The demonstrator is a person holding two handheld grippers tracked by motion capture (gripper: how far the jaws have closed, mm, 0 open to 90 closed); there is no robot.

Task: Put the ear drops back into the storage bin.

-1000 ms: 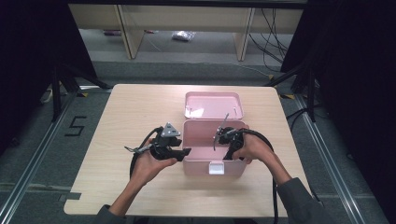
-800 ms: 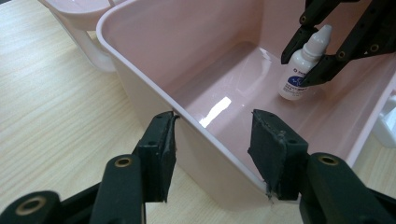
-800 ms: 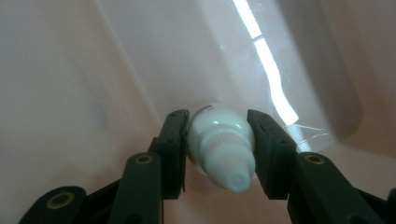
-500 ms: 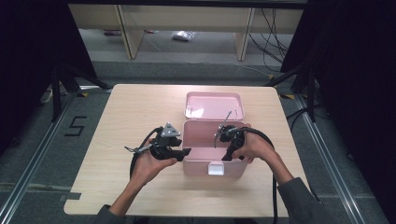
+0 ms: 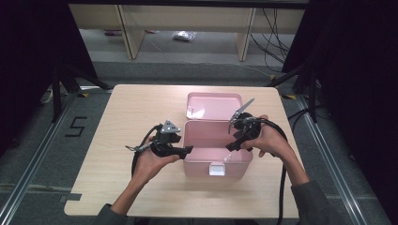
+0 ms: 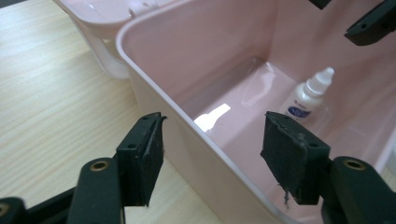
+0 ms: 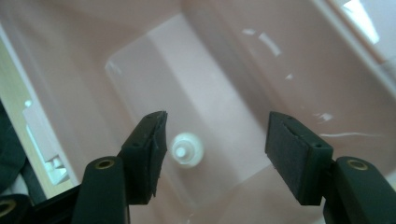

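An open pink plastic box [image 5: 216,161] stands mid-table with its lid [image 5: 213,105] laid back behind it. A small white dropper bottle [image 6: 308,95] stands on the box floor near the right end. In the right gripper view I look straight down on the bottle's cap [image 7: 187,149]. My right gripper [image 7: 218,121] hovers above it inside the box mouth [image 5: 233,140]. Its jaws have just been opening and nothing is between them. My left gripper [image 6: 215,123] straddles the box's left wall [image 5: 187,150]. Its jaws have also just been opening, and the pads stand off the wall.
Bare wooden tabletop [image 5: 136,108] lies around the box, with the table's edges close on every side. Cables trail from both grippers toward the person. Shelving and dark curtains stand beyond the far edge.
The right hand has lifted a little, up and slightly to the right over the box. The left hand has stayed at the box's left wall.
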